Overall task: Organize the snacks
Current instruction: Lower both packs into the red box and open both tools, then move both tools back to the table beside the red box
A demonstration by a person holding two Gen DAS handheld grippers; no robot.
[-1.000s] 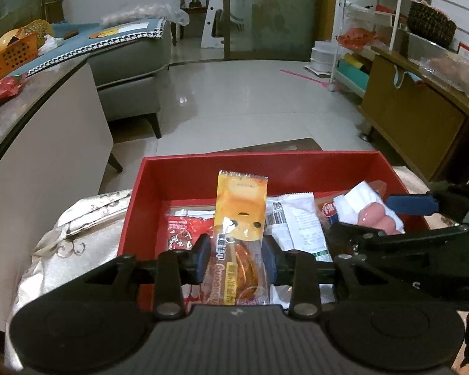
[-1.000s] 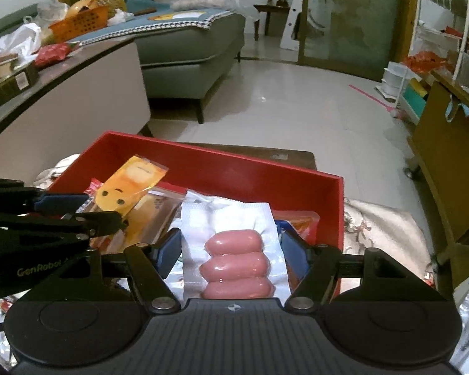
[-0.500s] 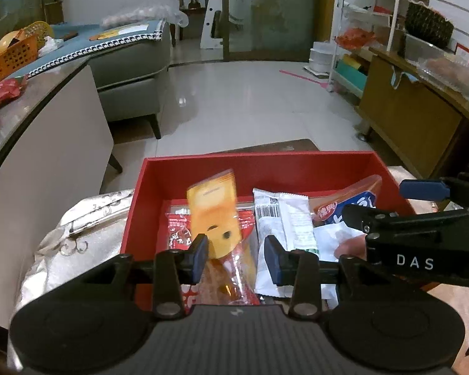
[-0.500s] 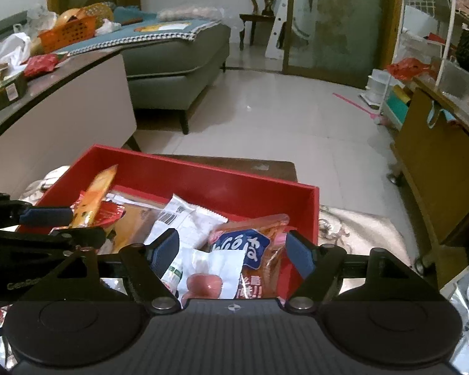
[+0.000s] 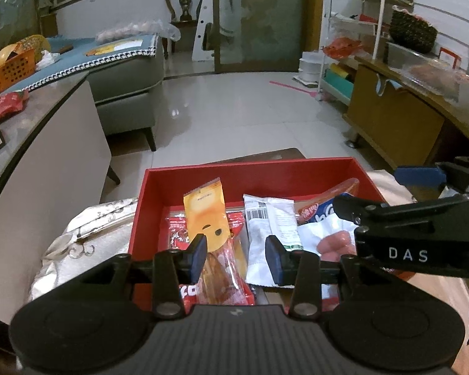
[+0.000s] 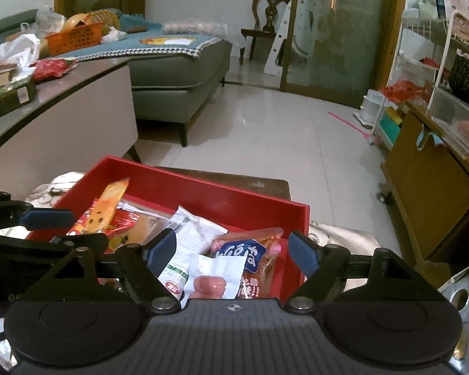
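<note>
Left wrist view shows the left gripper (image 5: 236,251) with its jaws apart over the open red cardboard box (image 5: 203,175); nothing is pinched between the blue pads, and the yellow-and-clear plastic pastry packet (image 5: 208,215) lies loose in the box beneath them, leaning on a red foil snack bag (image 5: 175,228). Beside it rests a long white wrapper with a barcode (image 5: 270,218), then an orange-and-blue sausage pack (image 5: 322,209) and a clear vacuum pouch of pink sausages (image 5: 331,239).

From the right wrist view, the right gripper (image 6: 233,251) has just been opening its jaws and they stand wide, empty, with the sausage pouch (image 6: 214,276) lying free below in the box's near corner, on top of the other wrappers.

Judging from this, both of these items are already delivered, so five packets or so sit in the box. More crinkly packaging glints at the lower edges of the right view outside the box, too cropped to identify, so some snacks probably remain to be collected.
</note>
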